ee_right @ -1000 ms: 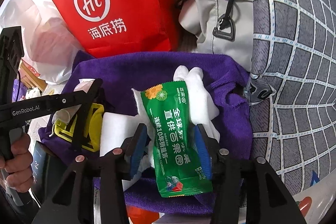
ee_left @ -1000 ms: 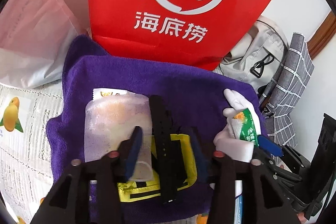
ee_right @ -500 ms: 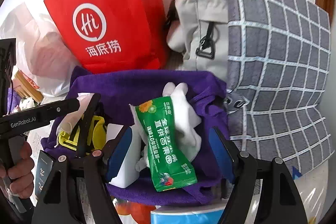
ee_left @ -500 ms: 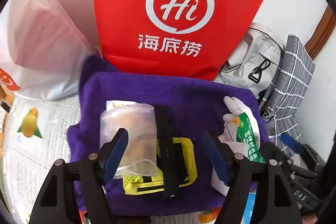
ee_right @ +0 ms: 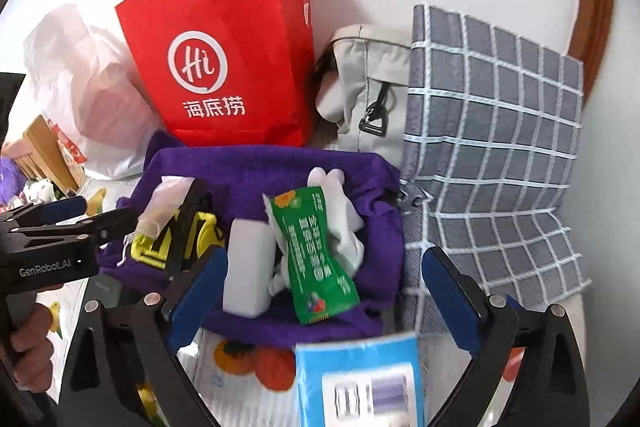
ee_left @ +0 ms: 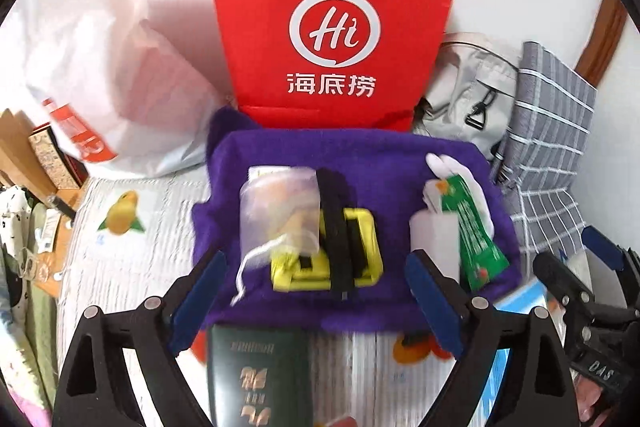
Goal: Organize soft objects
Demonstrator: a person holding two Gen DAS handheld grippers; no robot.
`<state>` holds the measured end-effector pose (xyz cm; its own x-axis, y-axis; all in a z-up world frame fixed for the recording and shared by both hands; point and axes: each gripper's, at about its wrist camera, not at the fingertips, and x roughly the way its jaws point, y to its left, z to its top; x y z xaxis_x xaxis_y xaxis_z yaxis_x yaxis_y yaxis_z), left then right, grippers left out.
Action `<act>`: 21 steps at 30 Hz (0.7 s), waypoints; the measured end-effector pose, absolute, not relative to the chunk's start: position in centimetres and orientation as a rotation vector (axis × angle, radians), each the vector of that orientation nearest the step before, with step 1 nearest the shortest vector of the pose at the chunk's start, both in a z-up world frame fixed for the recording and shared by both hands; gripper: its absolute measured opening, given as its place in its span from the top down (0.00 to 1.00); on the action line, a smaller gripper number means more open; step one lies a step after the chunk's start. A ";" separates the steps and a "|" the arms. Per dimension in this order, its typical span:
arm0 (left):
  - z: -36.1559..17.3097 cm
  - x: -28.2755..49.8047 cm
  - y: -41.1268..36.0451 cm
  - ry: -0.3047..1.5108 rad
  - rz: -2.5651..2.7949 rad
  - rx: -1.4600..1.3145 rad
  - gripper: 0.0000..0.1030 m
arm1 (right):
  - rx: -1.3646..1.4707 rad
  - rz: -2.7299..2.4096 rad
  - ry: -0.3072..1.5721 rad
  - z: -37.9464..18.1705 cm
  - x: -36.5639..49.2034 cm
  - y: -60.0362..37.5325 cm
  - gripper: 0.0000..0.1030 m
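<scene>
A folded purple terry towel [ee_left: 360,163] lies flat on the fruit-printed table cover [ee_left: 132,255], just in front of an upright red paper bag with a white "Hi" logo [ee_left: 332,27]. On the towel's left half rest a translucent drawstring pouch [ee_left: 280,215] and, touching its right edge, a yellow frame wrapped by a black strap [ee_left: 340,243]. On the right half lie a white rectangular block [ee_right: 248,263], a green snack sachet [ee_right: 316,263] and a white glove [ee_right: 340,215] partly under the sachet.

The left gripper [ee_left: 316,295] hangs over the towel's near edge with its jaws having just been opening; they stand wide apart with nothing clamped, the pouch and yellow frame lying beyond and between the blue pads. The right gripper [ee_right: 324,299] likewise has just been opening and is spread wide and empty, the sachet and block lying loose on the towel just beyond its pads.

A grey checked cushion [ee_right: 492,155] leans at the far right, next to a pale grey bag with a black clip [ee_right: 368,95].
</scene>
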<state>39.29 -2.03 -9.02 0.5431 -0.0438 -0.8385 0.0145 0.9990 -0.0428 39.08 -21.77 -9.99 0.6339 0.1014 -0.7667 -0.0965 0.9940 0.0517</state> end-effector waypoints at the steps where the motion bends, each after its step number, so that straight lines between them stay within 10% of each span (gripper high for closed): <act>1: -8.7 38.4 -1.9 1.001 -0.038 -0.033 0.11 | 0.008 0.106 0.876 -9.5 38.3 -21.8 0.05; 21: -2.8 15.6 -0.8 0.882 -0.060 -0.058 0.11 | 0.034 0.042 0.821 -3.6 16.5 -22.3 0.01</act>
<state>15.62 -0.81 -2.75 0.6341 -0.0765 -0.7695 0.0287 0.9967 -0.0754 16.51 -22.28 -3.63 0.6809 0.0508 -0.7306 -0.0241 0.9986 0.0469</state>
